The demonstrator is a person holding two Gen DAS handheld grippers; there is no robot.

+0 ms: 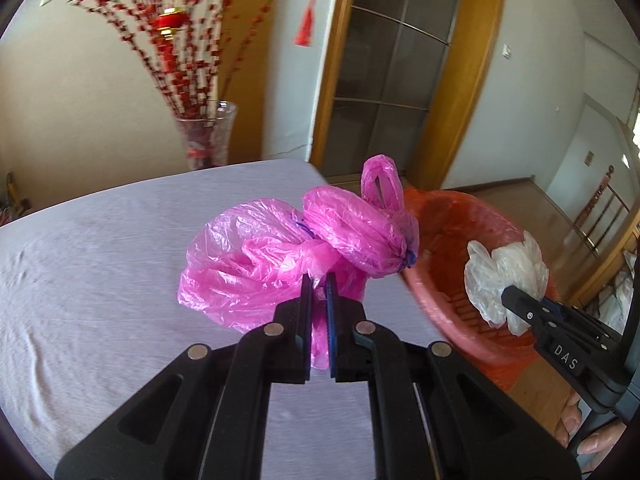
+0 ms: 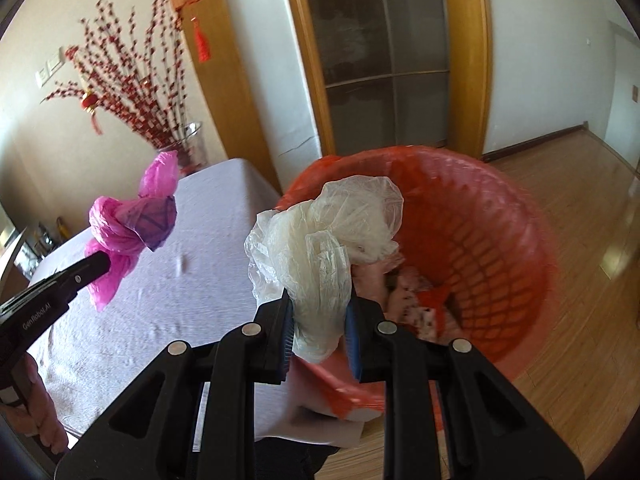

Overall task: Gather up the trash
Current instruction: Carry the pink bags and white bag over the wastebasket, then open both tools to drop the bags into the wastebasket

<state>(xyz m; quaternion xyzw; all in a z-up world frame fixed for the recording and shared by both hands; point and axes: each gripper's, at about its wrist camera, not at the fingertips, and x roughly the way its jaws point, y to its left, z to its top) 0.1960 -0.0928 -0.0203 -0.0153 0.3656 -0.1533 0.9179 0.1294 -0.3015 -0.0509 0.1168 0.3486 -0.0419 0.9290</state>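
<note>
A crinkly pink plastic bag [image 1: 280,264], tied in a knot, is held up in the air in the middle of the left wrist picture. Its long way runs from lower left to upper right: a puffy part sits at the lower left, a rounder lump sits past the knot, and a loop handle sticks up at the top. A thin tail of it hangs down between the black fingers. The left tongs [image 1: 319,292] are pinched together on the twisted neck of this bag. Under it lies the tabletop [image 1: 100,272] with a pale grey cloth.

In the right wrist picture, a crumpled see-through white plastic bag [image 2: 324,248] fills the middle. It stands mostly up and down, with its fat, fluffy end at the top and its narrow end poking down between the fingers. The right tongs [image 2: 320,308] are clamped on its lower part, with the blue pads pressing from both sides.

Just behind the white bag, on the right, is a round red plastic basket with holes in its wall [image 2: 500,240], lined with a thin red bag. It stands on the wooden floor [image 2: 580,320] right beside the tabletop's edge. Some small scraps lie at its bottom; I cannot tell what they are.

Farther back, at the upper left, a clear glass vase [image 1: 208,136] holds branches with red buds [image 1: 176,52]. A door with a yellow wooden frame and grey glass panes [image 2: 380,60] is at the top middle.
</note>
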